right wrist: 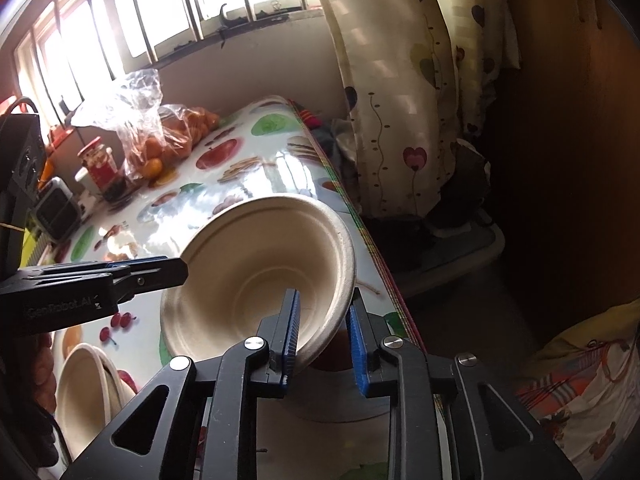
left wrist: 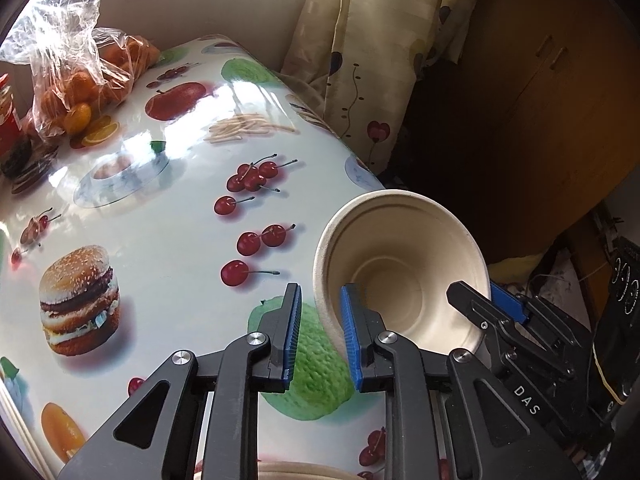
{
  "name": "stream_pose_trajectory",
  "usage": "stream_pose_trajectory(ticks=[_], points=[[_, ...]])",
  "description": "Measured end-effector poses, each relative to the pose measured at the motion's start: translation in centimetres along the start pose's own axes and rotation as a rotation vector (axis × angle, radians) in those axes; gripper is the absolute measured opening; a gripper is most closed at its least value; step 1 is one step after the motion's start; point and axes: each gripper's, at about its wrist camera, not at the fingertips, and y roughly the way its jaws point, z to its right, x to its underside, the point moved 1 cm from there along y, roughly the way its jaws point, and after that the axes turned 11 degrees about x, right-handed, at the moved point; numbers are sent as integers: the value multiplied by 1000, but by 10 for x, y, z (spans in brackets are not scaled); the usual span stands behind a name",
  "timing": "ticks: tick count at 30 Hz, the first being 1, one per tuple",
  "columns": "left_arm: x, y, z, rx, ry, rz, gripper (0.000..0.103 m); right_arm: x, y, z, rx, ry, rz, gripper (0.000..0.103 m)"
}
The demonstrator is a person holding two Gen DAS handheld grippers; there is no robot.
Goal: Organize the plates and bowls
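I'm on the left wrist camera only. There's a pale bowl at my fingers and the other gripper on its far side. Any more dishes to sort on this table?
Observer: Yes. The right wrist view shows a stack of pale dishes low on the left, nearer the camera than the bowl.
Operator: How is the other gripper sitting on the bowl?
Observer: The right gripper straddles the near rim, with one finger inside the bowl and the other outside.
Operator: What's past the bag of oranges?
Observer: Behind the bag of oranges, a barred window runs along the wall, very bright.
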Motion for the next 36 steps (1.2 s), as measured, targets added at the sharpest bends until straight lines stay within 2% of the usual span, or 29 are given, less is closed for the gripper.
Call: stream_pose_trajectory(ticks=[17, 21, 36], points=[[0, 4, 2, 14, -8, -7, 18, -1, 2, -1, -2, 6, -3, 21], [0, 7, -1, 11, -11, -8, 10, -1, 3, 0, 0, 10, -8, 21], [1, -5, 2, 17, -7, 21, 10, 1, -3, 1, -11, 13, 1, 21]])
